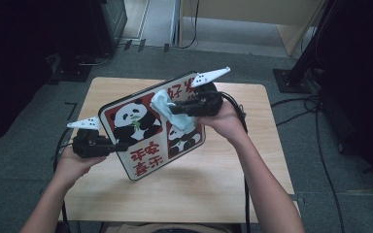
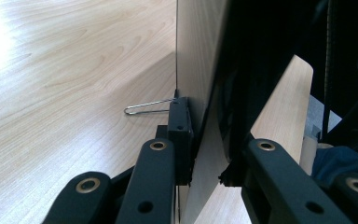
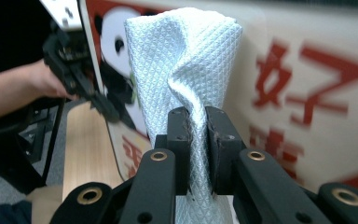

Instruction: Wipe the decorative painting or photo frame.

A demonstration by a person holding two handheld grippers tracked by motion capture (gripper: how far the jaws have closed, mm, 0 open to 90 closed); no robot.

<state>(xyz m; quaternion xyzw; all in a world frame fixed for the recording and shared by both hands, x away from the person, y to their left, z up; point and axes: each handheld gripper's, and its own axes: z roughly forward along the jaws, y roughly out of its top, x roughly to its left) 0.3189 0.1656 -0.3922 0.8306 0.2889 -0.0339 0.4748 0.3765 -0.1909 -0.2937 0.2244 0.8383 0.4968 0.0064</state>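
Two grippers, one board. At the left, left gripper [image 1: 119,145] clamped tight on the left edge of the board [image 1: 141,160], jaws pinching it from both faces, seen close in the left gripper view [image 2: 205,140]. In the middle, board tilted up over the table [image 1: 213,184], panda face toward the near side. Toward the right, cloth [image 1: 162,103] bunched against the upper part of that face, nipped between the closed jaws of the right gripper [image 1: 175,109]; same pinch plain in the right gripper view [image 3: 198,135], with the cloth [image 3: 182,60] fanning out past the fingertips. Looks like a wiping pass, judging by the pose. To do it well: brace the left clamp firm so the board cannot swing, lay the loose fan of cloth flat on the face rather than the hard jaw tips, press lightly, sweep in overlapping strokes across to the right edge, and watch for the cloth slipping out of the pinch. Hard to make out: whether the near corner of the board rests on the table or hangs just above it; what the thin wire loop [image 2: 147,107] beside the left jaw belongs to; the red lettering, blurred up close. Hidden: the board's back, and its far right corner behind the right gripper.
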